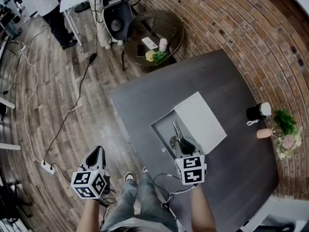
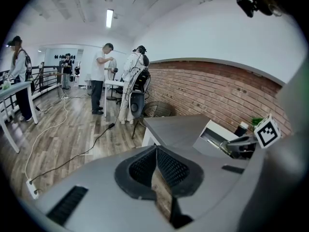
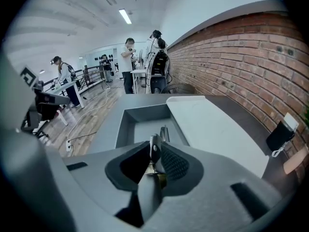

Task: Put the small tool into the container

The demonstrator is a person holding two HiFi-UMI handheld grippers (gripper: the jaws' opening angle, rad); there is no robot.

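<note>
Showing the right claw [image 3: 153, 148] over the open container [image 1: 162, 129]: the jaws stand parted and slack, and the small tool [image 1: 179, 137] has its tips down inside the box and its handle end between them, unpinched. Risk, as judged: the handle leans on one pad, so a skewed lift could drag the tool out over the wall or knock the white lid [image 1: 200, 122] just beside it. The left claw [image 1: 96, 156] hangs clenched and empty, off the surface [image 1: 159, 88], which is dark and matt and carries a black mug [image 1: 256, 112] and a plant [image 1: 285, 121]. Beyond are a brick wall [image 1: 231, 28], a plank floor [image 1: 48, 81] with a trailing cable [image 1: 72, 111], and people standing.
</note>
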